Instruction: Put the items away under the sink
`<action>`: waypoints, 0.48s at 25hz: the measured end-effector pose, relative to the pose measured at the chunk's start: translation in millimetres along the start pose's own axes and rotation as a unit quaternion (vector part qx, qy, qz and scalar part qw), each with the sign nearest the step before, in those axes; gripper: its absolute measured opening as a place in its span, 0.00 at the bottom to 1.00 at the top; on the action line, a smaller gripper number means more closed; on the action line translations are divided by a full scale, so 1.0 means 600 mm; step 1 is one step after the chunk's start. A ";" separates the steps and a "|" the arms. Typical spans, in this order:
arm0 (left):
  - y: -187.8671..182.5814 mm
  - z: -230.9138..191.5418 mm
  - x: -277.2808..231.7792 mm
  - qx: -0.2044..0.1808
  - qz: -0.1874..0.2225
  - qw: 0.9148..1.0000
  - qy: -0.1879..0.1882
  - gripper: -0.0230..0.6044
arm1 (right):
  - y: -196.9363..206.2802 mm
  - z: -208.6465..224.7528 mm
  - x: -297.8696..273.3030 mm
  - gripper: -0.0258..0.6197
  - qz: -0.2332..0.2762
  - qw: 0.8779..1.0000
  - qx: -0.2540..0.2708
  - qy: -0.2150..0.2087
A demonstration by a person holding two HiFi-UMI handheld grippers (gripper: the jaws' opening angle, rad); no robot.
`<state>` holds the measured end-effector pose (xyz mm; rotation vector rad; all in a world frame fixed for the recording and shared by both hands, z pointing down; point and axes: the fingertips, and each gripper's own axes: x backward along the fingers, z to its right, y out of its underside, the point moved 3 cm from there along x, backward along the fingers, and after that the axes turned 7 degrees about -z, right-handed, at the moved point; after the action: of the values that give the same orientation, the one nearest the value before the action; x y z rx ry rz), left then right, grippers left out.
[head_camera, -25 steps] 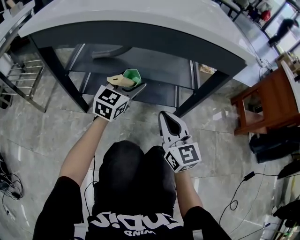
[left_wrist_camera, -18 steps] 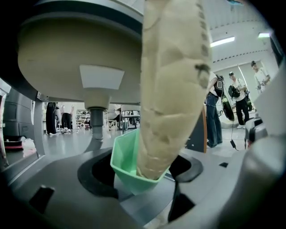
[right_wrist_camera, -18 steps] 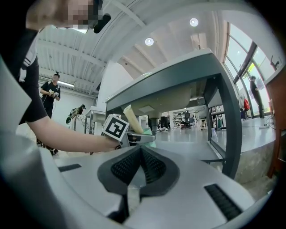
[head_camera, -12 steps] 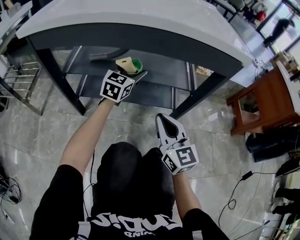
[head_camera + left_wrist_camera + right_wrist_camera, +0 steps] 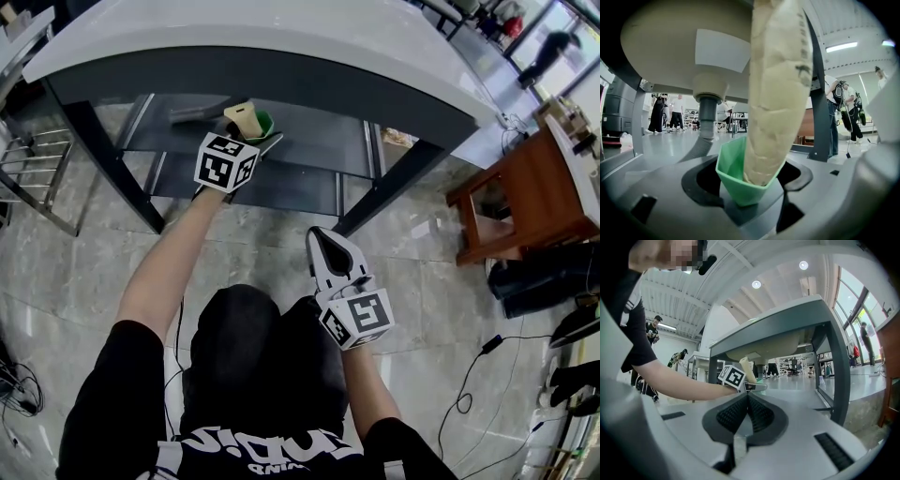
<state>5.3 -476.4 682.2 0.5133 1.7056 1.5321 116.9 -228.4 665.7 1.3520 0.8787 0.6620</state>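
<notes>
A green plastic cup (image 5: pixel 739 180) with a tall beige sponge-like piece (image 5: pixel 776 93) standing in it is clamped in my left gripper (image 5: pixel 746 197). In the head view this left gripper (image 5: pixel 255 142) reaches under the white sink counter (image 5: pixel 281 42), holding the green cup (image 5: pixel 263 125) and the beige piece (image 5: pixel 246 117) over the dark lower shelf (image 5: pixel 314 141). The sink bowl's underside (image 5: pixel 684 42) and its grey drain pipe (image 5: pixel 707 126) are just ahead. My right gripper (image 5: pixel 324 246) hangs back over the floor, shut with nothing in it, as the right gripper view (image 5: pixel 747 403) confirms.
A grey hose (image 5: pixel 192 113) lies on the shelf left of the cup. Dark sink legs (image 5: pixel 389 192) frame the opening. A wooden stool (image 5: pixel 506 202) stands at the right, a metal rack (image 5: pixel 33 159) at the left, cables (image 5: pixel 487 375) on the floor.
My left gripper has carried the green cup forward and further under the sink, over the shelf. The right gripper has hardly moved.
</notes>
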 end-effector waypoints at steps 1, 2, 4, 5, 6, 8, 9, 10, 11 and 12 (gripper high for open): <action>0.000 0.001 -0.001 0.000 0.002 1.000 -0.001 0.59 | 0.001 0.000 0.001 0.07 -0.001 1.000 0.001 0.000; 0.000 0.001 -0.001 0.000 0.005 1.000 -0.001 0.59 | 0.002 0.000 0.001 0.07 -0.001 1.000 0.001 0.000; -0.001 0.001 -0.005 0.004 0.007 1.000 -0.002 0.59 | 0.004 -0.001 0.001 0.07 -0.003 1.000 0.000 -0.001; -0.001 0.000 -0.006 0.007 0.008 1.000 -0.002 0.59 | 0.005 -0.002 0.001 0.07 -0.004 1.000 -0.001 -0.001; -0.002 0.000 -0.008 0.010 0.008 1.000 -0.002 0.59 | 0.006 -0.003 0.001 0.07 -0.004 1.000 -0.001 -0.002; -0.002 -0.002 -0.012 0.014 0.009 1.000 -0.004 0.59 | 0.006 -0.004 0.001 0.07 -0.004 1.000 -0.001 -0.002; -0.003 -0.002 -0.013 0.016 0.010 1.000 -0.004 0.59 | 0.007 -0.004 0.001 0.07 -0.004 1.000 -0.001 -0.002; -0.003 -0.003 -0.015 0.018 0.010 1.000 -0.004 0.59 | 0.008 -0.006 0.002 0.07 -0.004 1.000 -0.001 -0.002; -0.003 -0.003 -0.016 0.021 0.010 1.000 -0.004 0.59 | 0.010 -0.007 0.002 0.07 -0.005 1.000 -0.001 -0.003; -0.003 -0.004 -0.017 0.024 0.010 1.000 -0.004 0.59 | 0.013 -0.009 0.003 0.07 -0.006 1.000 -0.001 -0.003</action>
<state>10.3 -485.8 683.3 0.5624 1.7392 1.5054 114.4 -222.9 672.8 1.3455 0.8813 0.6498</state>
